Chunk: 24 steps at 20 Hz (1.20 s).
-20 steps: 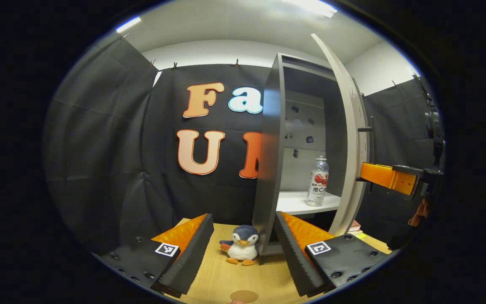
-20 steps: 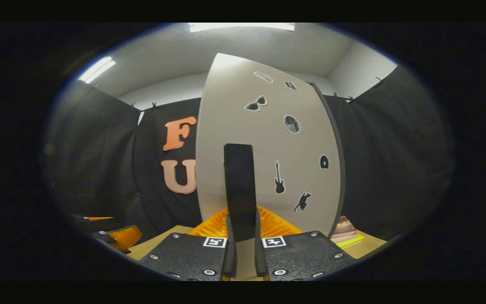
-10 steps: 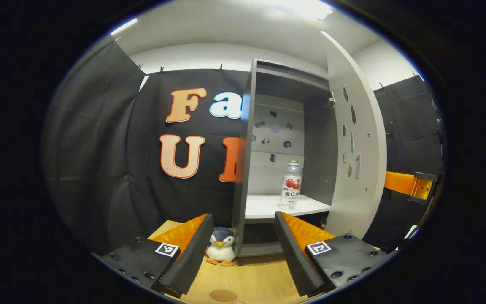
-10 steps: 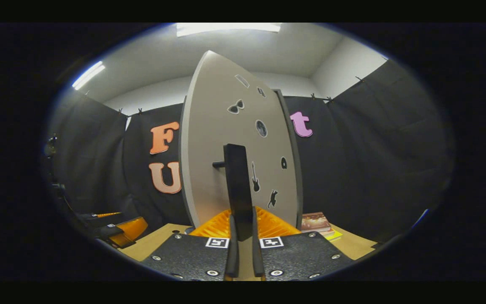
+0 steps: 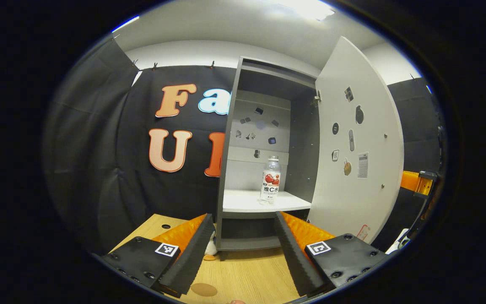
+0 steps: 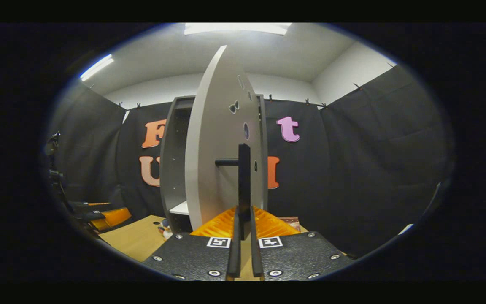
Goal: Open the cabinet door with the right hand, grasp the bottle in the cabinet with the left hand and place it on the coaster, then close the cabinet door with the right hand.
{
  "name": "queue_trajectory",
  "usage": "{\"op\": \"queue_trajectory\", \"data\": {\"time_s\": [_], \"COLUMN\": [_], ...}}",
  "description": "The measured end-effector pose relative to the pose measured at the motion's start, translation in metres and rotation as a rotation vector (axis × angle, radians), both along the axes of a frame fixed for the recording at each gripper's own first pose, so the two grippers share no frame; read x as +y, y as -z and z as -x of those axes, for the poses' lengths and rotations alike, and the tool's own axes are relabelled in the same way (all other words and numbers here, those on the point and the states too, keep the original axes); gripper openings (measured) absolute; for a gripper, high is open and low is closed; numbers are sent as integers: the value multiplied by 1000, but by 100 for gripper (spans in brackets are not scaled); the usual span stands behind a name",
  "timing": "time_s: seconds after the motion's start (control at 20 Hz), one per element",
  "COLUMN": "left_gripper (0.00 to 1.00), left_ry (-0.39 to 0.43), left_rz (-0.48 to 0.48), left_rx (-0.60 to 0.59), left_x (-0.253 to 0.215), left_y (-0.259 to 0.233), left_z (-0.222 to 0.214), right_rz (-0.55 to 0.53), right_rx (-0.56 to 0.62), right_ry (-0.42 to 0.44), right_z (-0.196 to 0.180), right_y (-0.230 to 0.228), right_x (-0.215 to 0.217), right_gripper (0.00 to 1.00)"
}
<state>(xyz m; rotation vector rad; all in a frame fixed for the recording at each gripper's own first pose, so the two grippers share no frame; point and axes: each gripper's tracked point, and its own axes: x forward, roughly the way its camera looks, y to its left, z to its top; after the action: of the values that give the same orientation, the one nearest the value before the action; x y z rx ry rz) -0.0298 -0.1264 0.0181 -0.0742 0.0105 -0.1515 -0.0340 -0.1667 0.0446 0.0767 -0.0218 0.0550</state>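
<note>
Bottle [image 5: 270, 179] upright on white cabinet shelf [image 5: 247, 202], cabinet door [image 5: 355, 143] swung wide, right gripper [image 6: 243, 236] fingers pinching black door handle [image 6: 244, 181], left gripper [image 5: 243, 249] fingers spread above table [image 5: 247, 274].

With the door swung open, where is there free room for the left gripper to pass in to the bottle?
The cabinet mouth is open between its left wall and the door. The white shelf lies bare left of the bottle; the bottle stands nearer the right wall, so that side is tighter. The left gripper hangs open before it.
</note>
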Motion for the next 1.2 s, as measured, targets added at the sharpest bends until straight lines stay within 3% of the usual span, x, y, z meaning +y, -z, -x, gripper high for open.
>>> {"op": "queue_trajectory", "data": {"time_s": [0.3, 0.4, 0.45, 0.5, 0.55, 0.6, 0.7, 0.75, 0.8, 0.85, 1.2], "left_gripper": [95, 95, 95, 95, 95, 95, 94, 94, 94, 95, 95], "left_ry": [-17, -10, -7, -3, 1, 7, 22, 33, 44, 55, 131], "left_rz": [-15, -18, -22, -25, -27, -29, -35, -34, -31, -30, -29], "left_rx": [2, 3, 1, 0, -4, -6, -5, -1, -1, -3, -36], "left_x": [-5, -9, -13, -16, -19, -23, -30, -35, -38, -42, -66], "left_y": [2, 2, 0, -1, -2, -4, -3, -2, -3, -5, -14], "left_z": [6, 6, 5, 5, 4, 1, -3, -7, -10, -14, -64], "right_rz": [128, 66, 38, 22, 15, 16, 33, 38, 31, 20, -6], "right_rx": [-26, -24, -20, -17, -15, -12, -12, -17, -21, -28, -32], "right_ry": [77, 67, 69, 80, 93, 110, 152, 157, 153, 148, 132], "right_z": [2, 3, 4, 3, 3, 4, 11, 17, 24, 30, 55], "right_y": [5, 4, 5, 8, 10, 10, 10, 5, 2, -1, -5], "right_x": [-59, -66, -70, -76, -82, -88, -101, -102, -102, -100, -64], "right_gripper": [9, 0, 5, 0, 14, 5, 6, 7, 0, 6, 4]}}
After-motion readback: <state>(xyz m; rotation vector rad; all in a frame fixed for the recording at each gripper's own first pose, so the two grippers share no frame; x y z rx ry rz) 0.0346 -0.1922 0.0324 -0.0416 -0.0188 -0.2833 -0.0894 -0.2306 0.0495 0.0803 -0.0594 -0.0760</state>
